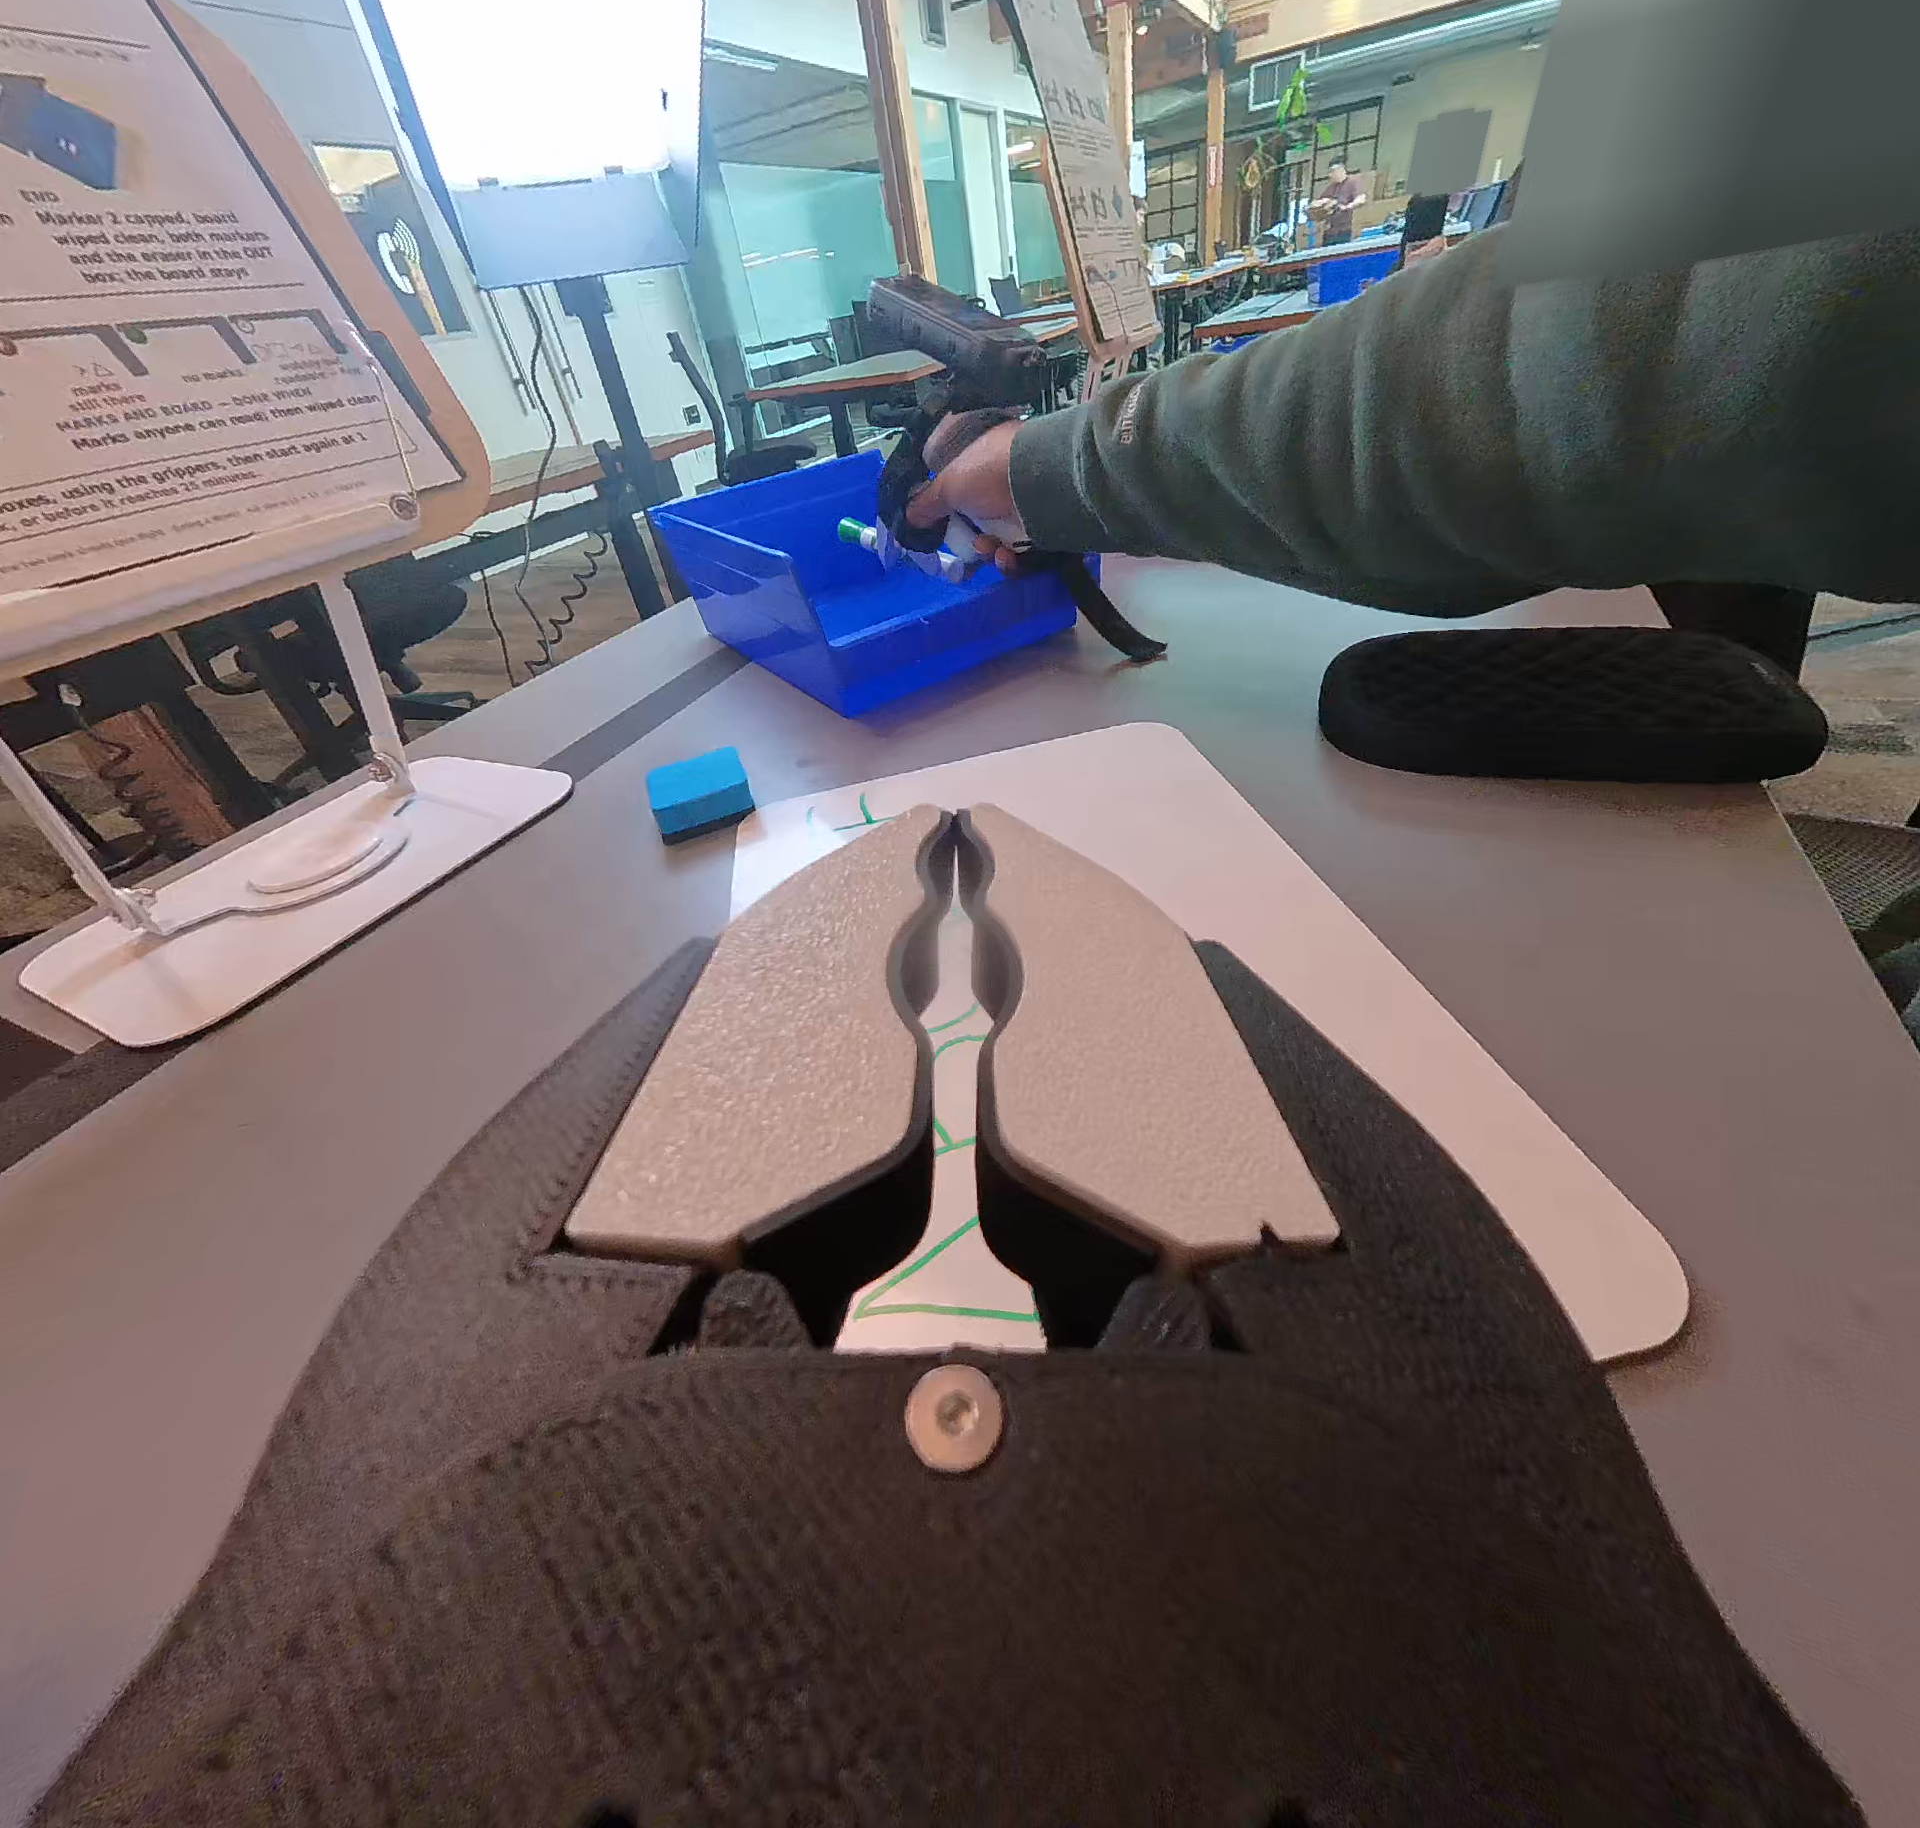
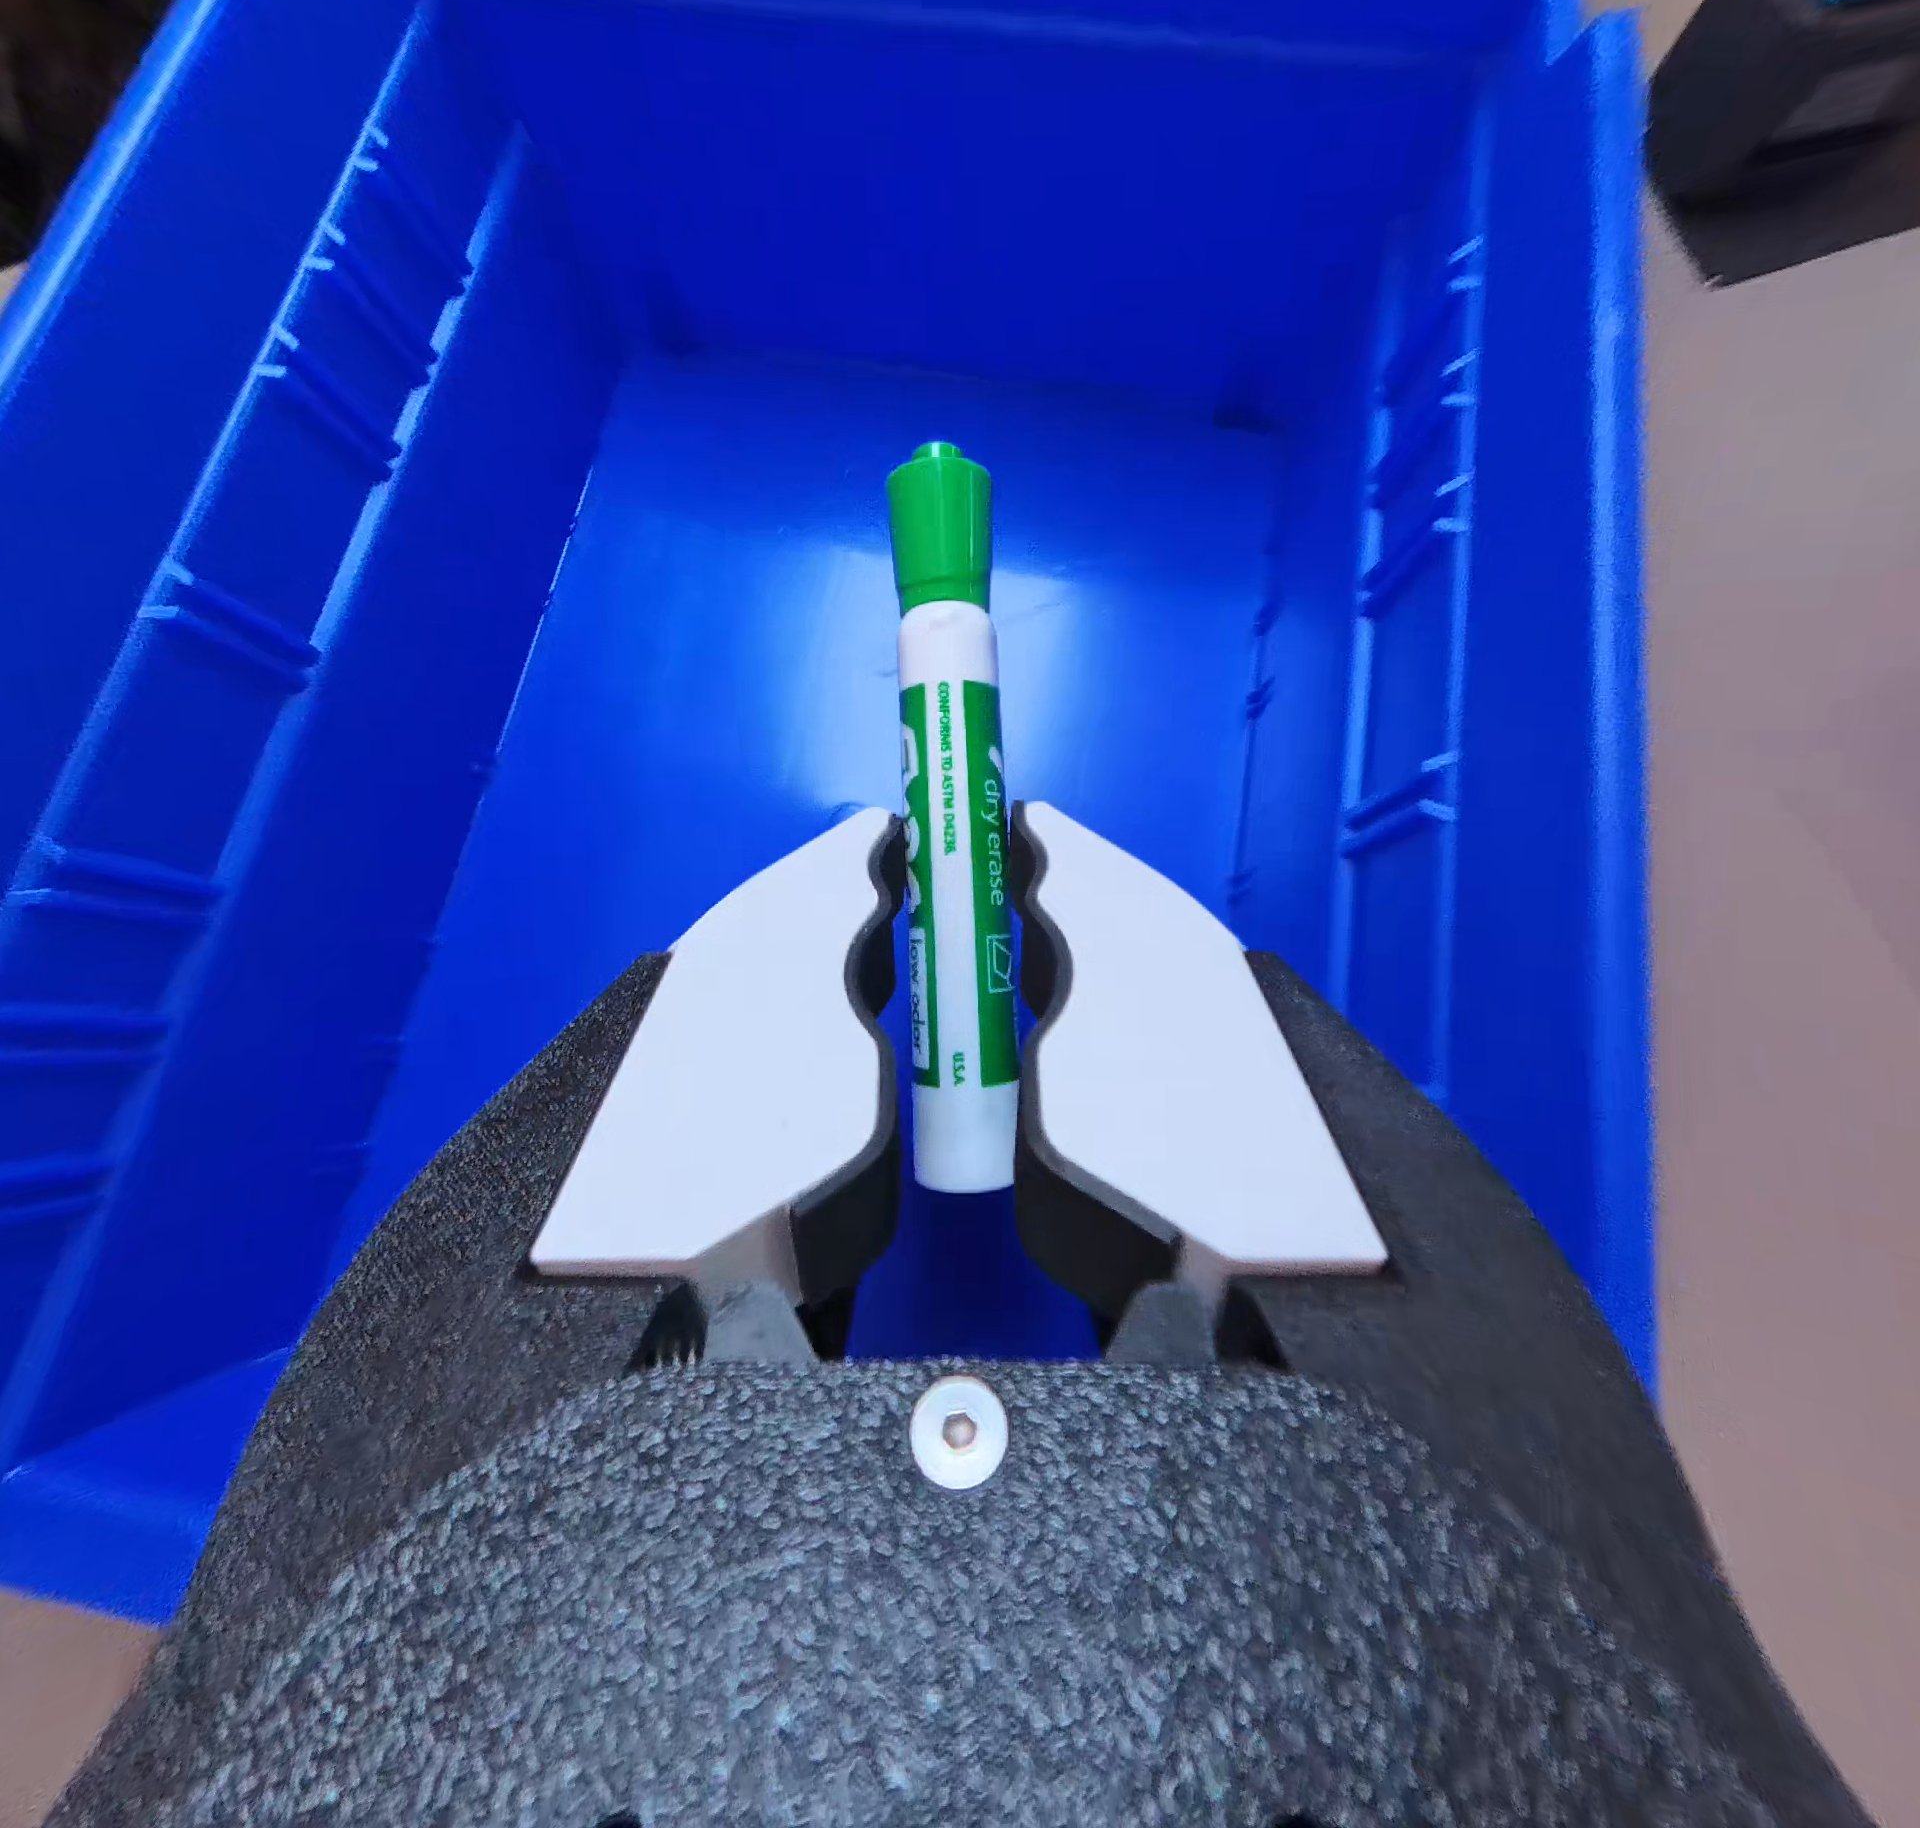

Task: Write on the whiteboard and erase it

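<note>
We are holding the capped green marker in the right gripper, its fingers clamped on the barrel, cap pointing straight ahead of the tips. The marker is hanging over the floor of the blue bin, whose walls are rising on both sides of the fingers. Our judgement: we are putting the marker away, writing done, erasing still ahead.

To do this well, we are better off lowering until the barrel is nearly lying on the bin floor, then parting the fingers gently so it is not bouncing or rolling toward a wall, and drawing straight back.

The left gripper is hovering with its tips together and nothing between them, the whiteboard beneath and ahead of it, green lines showing through the gap. The blue eraser is sitting ahead and to the left of those tips, just beside the board's corner.

Counting: one marker, one eraser, one whiteboard, one bin, two grippers.
</note>
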Tool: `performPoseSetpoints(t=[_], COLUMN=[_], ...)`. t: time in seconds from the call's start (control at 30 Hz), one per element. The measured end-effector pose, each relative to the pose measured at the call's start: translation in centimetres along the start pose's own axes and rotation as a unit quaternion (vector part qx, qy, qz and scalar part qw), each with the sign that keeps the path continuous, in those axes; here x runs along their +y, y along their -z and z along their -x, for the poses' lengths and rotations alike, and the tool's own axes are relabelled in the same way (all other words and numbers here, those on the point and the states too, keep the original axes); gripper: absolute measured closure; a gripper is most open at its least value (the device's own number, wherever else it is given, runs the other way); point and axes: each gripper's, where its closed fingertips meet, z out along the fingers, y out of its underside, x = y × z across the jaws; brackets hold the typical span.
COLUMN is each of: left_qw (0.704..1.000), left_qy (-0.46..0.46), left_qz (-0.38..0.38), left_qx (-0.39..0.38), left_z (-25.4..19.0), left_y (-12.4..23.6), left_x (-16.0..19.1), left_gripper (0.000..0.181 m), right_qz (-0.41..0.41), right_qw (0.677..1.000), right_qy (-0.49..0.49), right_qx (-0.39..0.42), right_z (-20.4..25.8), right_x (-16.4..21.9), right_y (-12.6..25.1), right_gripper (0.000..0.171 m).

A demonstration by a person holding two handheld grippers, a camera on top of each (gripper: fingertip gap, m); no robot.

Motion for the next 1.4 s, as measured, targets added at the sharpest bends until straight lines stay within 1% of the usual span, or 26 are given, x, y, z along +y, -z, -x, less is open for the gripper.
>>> performPoseSetpoints(t=[0.07, 0.13, 0.3, 0.37, 0.43, 0.47, 0.53, 0.57, 0.63, 0.67, 0.73, 0.83, 0.97, 1.07, 1.13, 1.17, 1.2, 1.3, 1.4], left_qw=[1.000, 1.000, 1.000, 1.000, 1.000, 1.000, 0.999, 0.999, 0.999, 0.999, 0.999, 0.999, 0.998, 0.998, 0.998, 0.998, 0.997, 0.996, 0.990], left_qy=[0.000, 0.001, 0.010, 0.015, 0.019, 0.022, 0.031, 0.035, 0.040, 0.039, 0.036, 0.035, 0.036, 0.032, 0.031, 0.031, 0.037, 0.055, 0.073], left_qz=[0.000, 0.003, 0.009, 0.011, 0.015, 0.016, 0.021, 0.023, 0.026, 0.026, 0.025, 0.032, 0.043, 0.046, 0.051, 0.054, 0.063, 0.074, 0.120], left_qx=[0.003, 0.005, 0.001, -0.001, -0.003, -0.003, -0.003, -0.003, -0.002, -0.002, -0.003, 0.000, 0.006, 0.009, 0.007, 0.008, 0.013, 0.018, 0.026], left_z=[-0.1, -0.2, 0.1, 0.3, 0.5, 0.6, 0.8, 0.8, 0.9, 0.9, 0.9, 1.0, 1.1, 1.2, 1.5, 1.6, 1.6, 2.4, 3.9], left_y=[0.0, -0.1, -0.2, -0.3, -0.3, -0.4, -0.5, -0.6, -0.6, -0.6, -0.5, -0.5, -0.5, -0.4, -0.2, -0.2, -0.1, 0.3, 1.4], left_x=[0.0, 0.1, 0.6, 0.8, 1.0, 1.2, 1.5, 1.7, 1.9, 1.9, 1.8, 2.0, 2.4, 2.4, 2.5, 2.5, 2.7, 2.9, 4.0], left_gripper=[0.181, 0.181, 0.181, 0.181, 0.181, 0.181, 0.181, 0.181, 0.181, 0.181, 0.181, 0.181, 0.181, 0.180, 0.178, 0.176, 0.173, 0.167, 0.157], right_qz=[-0.022, -0.044, -0.112, -0.172, -0.225, -0.233, -0.217, -0.199, -0.138, -0.105, -0.051, -0.004, 0.033, 0.059, 0.075, 0.076, 0.075, 0.076, 0.068], right_qw=[0.999, 0.998, 0.992, 0.981, 0.958, 0.946, 0.918, 0.904, 0.879, 0.869, 0.860, 0.859, 0.860, 0.856, 0.853, 0.851, 0.849, 0.838, 0.816], right_qy=[0.015, 0.032, 0.044, 0.055, 0.072, 0.083, 0.121, 0.153, 0.236, 0.275, 0.333, 0.375, 0.396, 0.395, 0.395, 0.396, 0.397, 0.403, 0.408], right_qx=[0.017, 0.017, -0.023, -0.075, -0.161, -0.211, -0.308, -0.346, -0.391, -0.397, -0.384, -0.348, -0.321, -0.328, -0.334, -0.337, -0.340, -0.359, -0.403], right_z=[-0.2, 0.1, 2.0, 4.4, 8.6, 11.1, 16.3, 18.8, 22.8, 24.2, 25.6, 26.0, 26.1, 26.1, 26.0, 25.9, 25.8, 25.8, 25.9], right_x=[-0.8, -1.7, -4.9, -6.9, -8.1, -8.0, -6.4, -4.8, -0.3, 2.0, 6.0, 9.4, 10.9, 11.3, 11.5, 11.5, 11.5, 11.5, 11.5], right_y=[0.5, 1.1, 3.1, 5.1, 8.3, 9.9, 13.0, 14.2, 14.9, 14.6, 12.6, 9.3, 6.7, 5.8, 5.5, 5.3, 5.3, 5.6, 8.0], right_gripper=[0.151, 0.149, 0.137, 0.136, 0.136, 0.135, 0.135, 0.135, 0.132, 0.128, 0.120, 0.112, 0.106, 0.103, 0.106, 0.113, 0.117, 0.118, 0.119])
